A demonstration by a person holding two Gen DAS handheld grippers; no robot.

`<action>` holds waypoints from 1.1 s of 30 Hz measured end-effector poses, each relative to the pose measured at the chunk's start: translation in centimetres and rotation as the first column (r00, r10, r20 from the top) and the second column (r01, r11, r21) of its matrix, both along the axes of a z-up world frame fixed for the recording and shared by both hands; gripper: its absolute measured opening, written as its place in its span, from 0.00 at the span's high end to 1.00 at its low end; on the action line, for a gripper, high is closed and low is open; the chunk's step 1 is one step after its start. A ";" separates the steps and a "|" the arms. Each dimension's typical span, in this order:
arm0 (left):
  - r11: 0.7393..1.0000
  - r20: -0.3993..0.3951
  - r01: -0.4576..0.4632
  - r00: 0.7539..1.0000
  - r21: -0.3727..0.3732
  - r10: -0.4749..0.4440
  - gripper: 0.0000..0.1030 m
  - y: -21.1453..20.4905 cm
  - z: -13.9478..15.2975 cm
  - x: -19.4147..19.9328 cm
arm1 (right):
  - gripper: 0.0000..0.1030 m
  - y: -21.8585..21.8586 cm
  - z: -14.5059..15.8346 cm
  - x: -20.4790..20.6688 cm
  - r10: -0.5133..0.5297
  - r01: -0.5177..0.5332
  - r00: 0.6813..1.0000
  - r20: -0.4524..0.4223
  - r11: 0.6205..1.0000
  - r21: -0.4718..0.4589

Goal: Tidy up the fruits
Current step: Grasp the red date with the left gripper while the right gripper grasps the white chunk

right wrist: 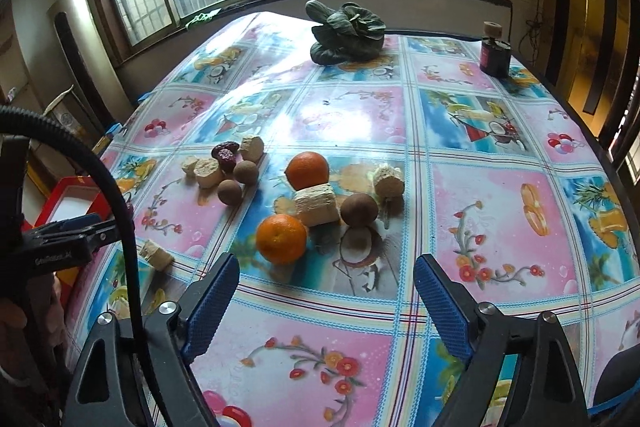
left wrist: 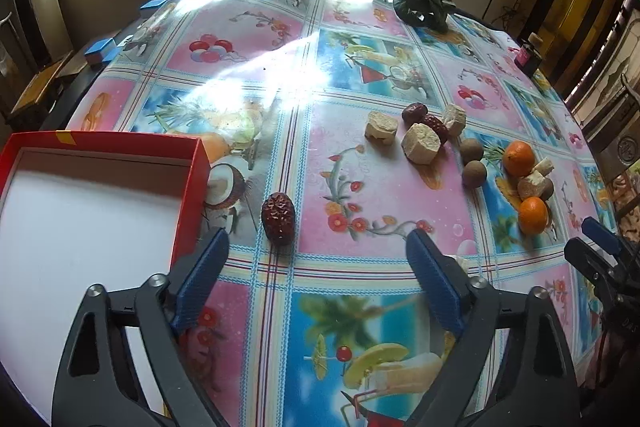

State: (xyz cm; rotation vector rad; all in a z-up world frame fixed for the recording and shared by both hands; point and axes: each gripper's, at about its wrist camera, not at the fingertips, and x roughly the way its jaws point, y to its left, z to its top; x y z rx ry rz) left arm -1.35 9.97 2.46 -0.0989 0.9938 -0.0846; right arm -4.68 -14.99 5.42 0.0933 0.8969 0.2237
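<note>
My left gripper stands open over the flowered tablecloth, nothing between its pads. A wrinkled red date lies just ahead of it, nearer the left finger. The red box with a white floor sits at the left, with no fruit in the part I see. My right gripper is open too, and an orange rests just beyond its left fingertip. Behind that lie a second orange, pale dried chunks, brown longans and more dates.
A leafy green vegetable and a dark jar stand at the far side of the table. Blue blocks sit past the left table edge. A black cable arcs across the left of the right wrist view.
</note>
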 end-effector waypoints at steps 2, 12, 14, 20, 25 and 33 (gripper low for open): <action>1.000 -0.015 0.001 1.000 -0.005 -0.001 0.26 0.2 -0.3 0.3 | 0.21 0.5 -0.1 -0.1 0.026 -0.026 1.000 -0.006 1.000 -0.004; 1.000 -0.030 -0.001 1.000 -0.010 0.000 0.84 0.3 -0.9 0.9 | 0.42 3.6 -0.2 -0.6 0.156 -0.155 0.988 -0.015 0.987 0.046; 1.000 -0.029 0.000 1.000 -0.010 0.000 0.84 0.4 -0.8 0.9 | 0.43 4.5 -0.2 -0.6 0.195 -0.194 0.981 -0.017 0.979 0.057; 1.000 -0.022 -0.009 1.000 -0.017 0.008 0.84 0.6 -0.4 0.4 | 0.43 7.6 -0.7 -0.6 0.301 -0.298 0.954 -0.017 0.950 0.097; 1.000 -0.017 0.001 1.000 -0.022 -0.001 0.84 0.9 0.0 0.1 | 0.43 9.8 -0.9 0.1 0.377 -0.374 0.926 -0.007 0.922 0.103; 1.000 0.000 -0.014 1.000 -0.017 0.014 0.84 1.2 0.9 -0.4 | 0.48 12.9 -2.1 1.7 0.473 -0.472 0.881 -0.024 0.881 0.035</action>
